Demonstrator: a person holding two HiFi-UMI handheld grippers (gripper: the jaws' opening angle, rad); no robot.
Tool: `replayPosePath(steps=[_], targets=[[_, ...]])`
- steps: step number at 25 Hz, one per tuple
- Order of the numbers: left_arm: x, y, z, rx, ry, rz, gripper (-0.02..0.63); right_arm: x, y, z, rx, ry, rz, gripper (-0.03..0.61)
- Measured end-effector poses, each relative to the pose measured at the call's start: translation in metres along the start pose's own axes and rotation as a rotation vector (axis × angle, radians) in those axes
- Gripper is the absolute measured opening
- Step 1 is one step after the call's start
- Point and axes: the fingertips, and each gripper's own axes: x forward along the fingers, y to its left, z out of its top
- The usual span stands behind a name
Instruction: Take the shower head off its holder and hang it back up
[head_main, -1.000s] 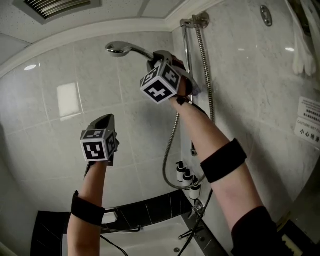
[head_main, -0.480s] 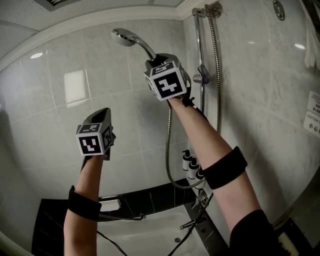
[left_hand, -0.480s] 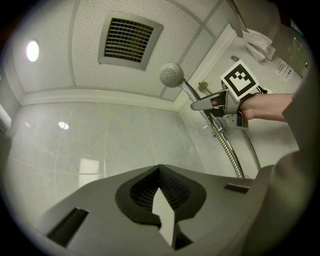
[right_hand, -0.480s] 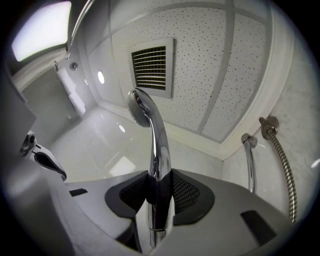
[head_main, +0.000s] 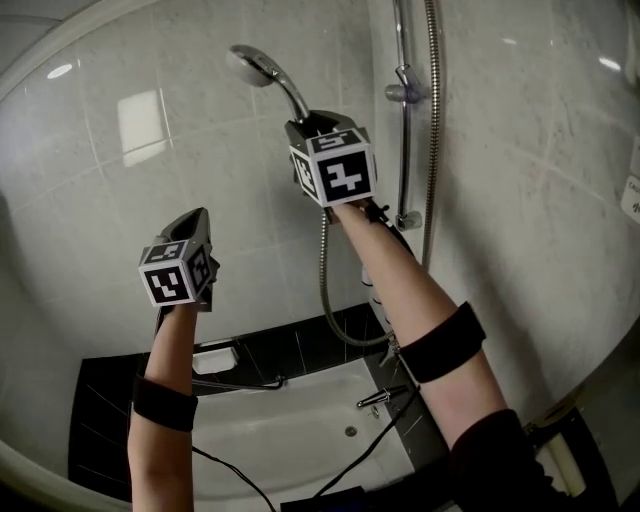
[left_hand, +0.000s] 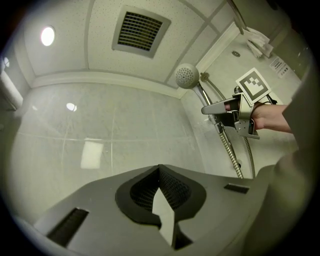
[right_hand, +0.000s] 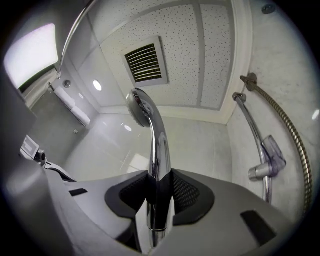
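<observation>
Right gripper view is showing the right gripper (right_hand: 159, 187) clamping the shower head (right_hand: 141, 107) by its handle, the handle's lower end cut off, apart from the holder (right_hand: 271, 159). The left gripper (left_hand: 160, 182) is hanging clenched, empty.

The right gripper (head_main: 312, 125) has come down and rolled, so the shower head (head_main: 255, 66) it grips now stands nearly upright instead of reaching out sideways. The left gripper (head_main: 198, 220) has sunk lower too, further below the holder (head_main: 401, 94).
</observation>
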Motion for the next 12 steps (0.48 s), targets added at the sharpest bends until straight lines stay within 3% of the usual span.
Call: replayPosePath(steps=[12], targets=[[-0.048,-0.015,-0.105,0.004,0.059,0.021,0.006,-0.045,0.085,-0.157,0.178,0.123,0.094,0.143]])
